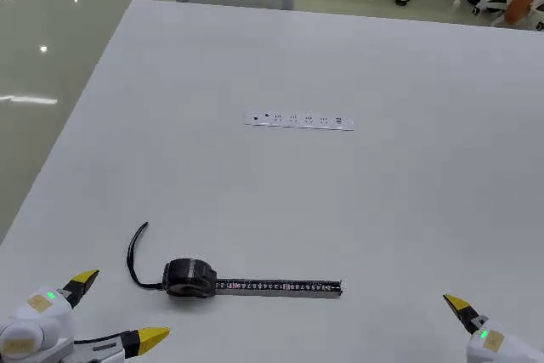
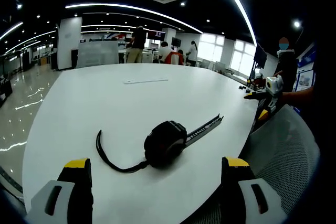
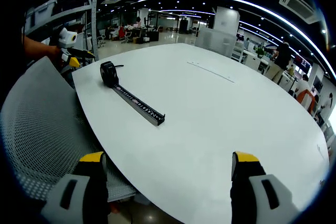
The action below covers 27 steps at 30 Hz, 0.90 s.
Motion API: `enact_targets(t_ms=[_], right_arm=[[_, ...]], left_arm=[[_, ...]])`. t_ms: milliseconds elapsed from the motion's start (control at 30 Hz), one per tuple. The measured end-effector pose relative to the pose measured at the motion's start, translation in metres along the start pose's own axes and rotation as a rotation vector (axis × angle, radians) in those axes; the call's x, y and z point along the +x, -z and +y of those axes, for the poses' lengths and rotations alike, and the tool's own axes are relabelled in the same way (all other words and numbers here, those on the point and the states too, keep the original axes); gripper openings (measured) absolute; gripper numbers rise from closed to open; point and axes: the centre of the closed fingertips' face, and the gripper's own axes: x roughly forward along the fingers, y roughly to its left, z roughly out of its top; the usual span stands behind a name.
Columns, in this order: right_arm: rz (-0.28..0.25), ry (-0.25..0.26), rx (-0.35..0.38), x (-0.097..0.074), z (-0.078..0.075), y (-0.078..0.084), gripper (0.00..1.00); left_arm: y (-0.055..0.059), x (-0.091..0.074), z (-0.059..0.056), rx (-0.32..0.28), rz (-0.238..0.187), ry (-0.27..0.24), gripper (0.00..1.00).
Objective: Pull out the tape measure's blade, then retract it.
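My left claw [image 2: 156, 162] is spread wide and empty, just short of the tape measure [image 1: 189, 278]. The tape measure lies near the surface's [image 1: 357, 201] near edge, its blade [image 1: 279, 287] drawn out flat toward my right, along that edge. My right claw [image 3: 168, 157] is spread too, hanging off the edge, well apart from the blade's end. A power strip [image 1: 299, 121] lies farther in, with bare surface between.

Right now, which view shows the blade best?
The head view: the blade lies side-on from case to tip, markings visible. The left gripper view has it foreshortened, running away beyond the case. The right gripper view shows it at a slant, tip nearest the camera.
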Motion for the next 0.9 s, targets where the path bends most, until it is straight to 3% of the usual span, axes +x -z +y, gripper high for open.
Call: enact_targets(t_ms=[300,533,700,900], right_arm=[[0.011,-0.017,-0.018,0.0,0.001,0.001,1.0],[0.008,-0.008,-0.03,-0.003,-0.007,-0.004,1.0],[0.025,-0.016,-0.05,-0.003,-0.008,-0.009,1.0],[0.038,-0.039,-0.064,0.0,-0.008,-0.014,1.0]], left_arm=[[0.005,0.002,0.0,-0.019,0.007,-0.007,0.99],[0.0,0.009,-0.007,-0.021,0.006,-0.005,0.99],[-0.016,0.014,-0.019,-0.018,-0.006,0.0,0.99],[-0.018,0.027,-0.022,-0.015,0.058,-0.047,1.0]])
